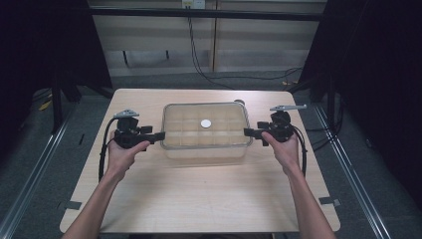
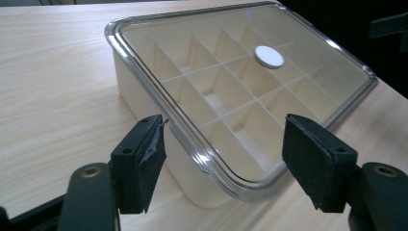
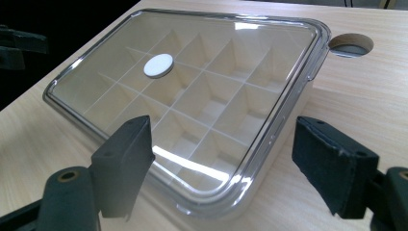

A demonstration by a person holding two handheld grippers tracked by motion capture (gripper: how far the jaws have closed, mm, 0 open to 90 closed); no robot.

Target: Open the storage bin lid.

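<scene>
While the left tongs (image 1: 160,135) sit just off one short end of the compartment box (image 1: 205,130), the right tongs (image 1: 247,132) sit just off the other, so the box lies between the two on the table (image 1: 199,194). Both tongs stand open — pads spread wide with nothing pressed between them. From the left gripper view, a near corner of the box (image 2: 231,110) shows just beyond the gap between the spread pads (image 2: 149,154), apart from them. From the right gripper view, the near corner of the box (image 3: 202,110) likewise lies just ahead of the gap, clear of the pads (image 3: 332,159). A clear lid (image 1: 205,121) covers the box, resting flat over the grid of dividers, and a small white disc (image 1: 205,123) sits on the lid — roughly midway between the two tongs. Past the box from the right tongs, a round hole (image 3: 351,45) opens in the table.
</scene>
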